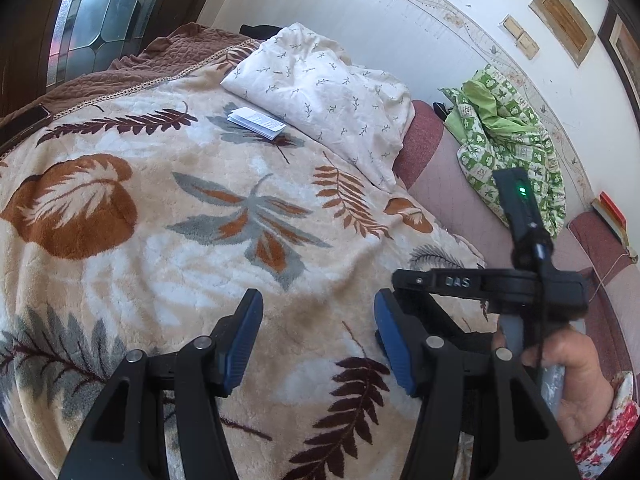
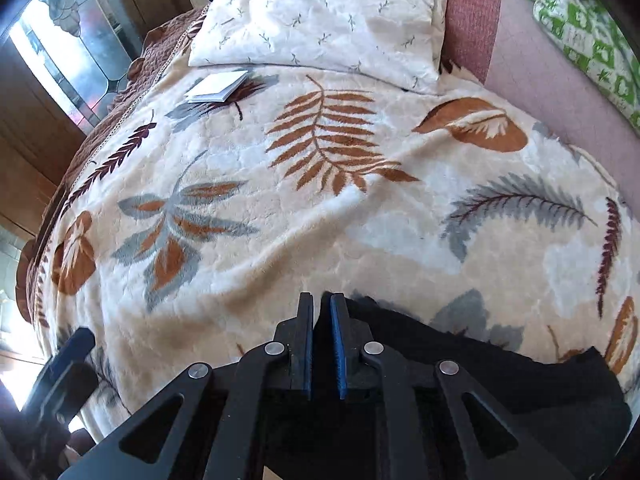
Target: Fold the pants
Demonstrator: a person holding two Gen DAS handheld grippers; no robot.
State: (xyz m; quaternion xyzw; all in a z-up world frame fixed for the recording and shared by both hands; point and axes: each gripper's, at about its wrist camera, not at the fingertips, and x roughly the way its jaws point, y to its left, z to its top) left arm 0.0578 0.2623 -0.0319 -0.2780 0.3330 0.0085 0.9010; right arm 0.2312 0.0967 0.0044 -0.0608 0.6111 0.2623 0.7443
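Observation:
Black pants (image 2: 500, 380) lie crumpled on the leaf-patterned blanket (image 2: 320, 220) at the near edge of the bed, running under my right gripper and off to its right. My right gripper (image 2: 321, 304) points steeply down at them. Its blue pads stand almost together, with dark cloth in the narrow slit between them. In the left wrist view my left gripper (image 1: 318, 312) hovers open over bare blanket (image 1: 200, 240), nothing between its fingers. To its right a hand (image 1: 572, 376) holds the right gripper's handle, and only a sliver of the pants (image 1: 476, 340) shows there.
A white pillow (image 1: 320, 88) lies at the head of the bed with a small folded paper booklet (image 1: 258, 120) beside it. A green patterned cloth (image 1: 508, 136) sits on the pink sofa arm (image 1: 460, 184) at the right. A brown quilt (image 1: 120, 72) and a glazed door (image 1: 104, 12) are at the far left.

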